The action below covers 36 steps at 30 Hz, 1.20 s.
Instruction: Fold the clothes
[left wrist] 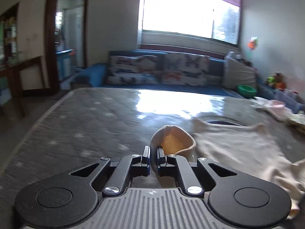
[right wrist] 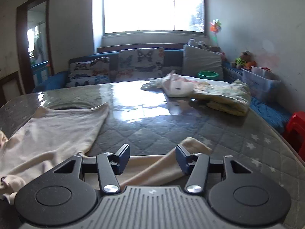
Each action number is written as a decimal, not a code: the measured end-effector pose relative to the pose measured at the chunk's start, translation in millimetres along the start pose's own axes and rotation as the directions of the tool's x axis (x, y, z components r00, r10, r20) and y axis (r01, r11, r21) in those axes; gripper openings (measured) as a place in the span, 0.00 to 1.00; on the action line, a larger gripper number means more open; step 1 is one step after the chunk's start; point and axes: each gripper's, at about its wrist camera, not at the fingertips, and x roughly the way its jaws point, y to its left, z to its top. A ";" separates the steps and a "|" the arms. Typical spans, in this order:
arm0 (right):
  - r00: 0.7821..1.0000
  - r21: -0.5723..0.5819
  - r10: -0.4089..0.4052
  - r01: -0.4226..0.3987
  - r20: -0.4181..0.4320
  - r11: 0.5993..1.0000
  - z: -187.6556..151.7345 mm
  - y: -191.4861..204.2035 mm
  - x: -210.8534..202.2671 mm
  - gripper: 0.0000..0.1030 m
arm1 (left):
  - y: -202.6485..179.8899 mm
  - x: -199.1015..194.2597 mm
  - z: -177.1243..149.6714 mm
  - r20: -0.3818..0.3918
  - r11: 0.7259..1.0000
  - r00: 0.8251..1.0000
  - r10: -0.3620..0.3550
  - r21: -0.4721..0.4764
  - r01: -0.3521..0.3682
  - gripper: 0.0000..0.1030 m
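Observation:
A cream long-sleeved garment [left wrist: 238,148] lies spread on the grey quilted mattress [left wrist: 85,118]. My left gripper [left wrist: 153,152] is shut on the cuff of one sleeve [left wrist: 175,139], which loops up above the fingers. In the right wrist view the same garment [right wrist: 55,129] lies at the left, and its other sleeve [right wrist: 164,169] runs under my right gripper [right wrist: 152,157]. The right gripper is open and empty, its fingers on either side of that sleeve, just above it.
A pile of other clothes [right wrist: 200,93] lies at the far right of the mattress [right wrist: 190,129]. Beyond it stands a sofa with butterfly cushions [right wrist: 141,63], a green bowl [right wrist: 207,75] and a plastic box [right wrist: 261,82]. A red stool [right wrist: 295,127] stands at the right edge.

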 end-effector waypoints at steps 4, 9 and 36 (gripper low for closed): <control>0.997 -0.034 0.076 -0.077 -0.028 0.996 -3.6 17.8 4.4 0.58 | 30.5 22.0 3.6 -0.035 0.991 0.991 0.130 -0.005 -0.130 0.07; 0.980 -0.097 0.182 -0.189 -0.075 0.977 -12.7 42.9 4.0 0.68 | 52.6 51.8 -15.4 -0.142 0.974 0.965 0.222 -0.023 -0.227 0.07; 0.995 -0.001 0.000 -0.001 -0.102 1.000 10.8 -12.3 32.1 0.59 | -88.4 19.8 -18.9 -0.127 0.965 0.972 -0.197 0.152 0.215 0.25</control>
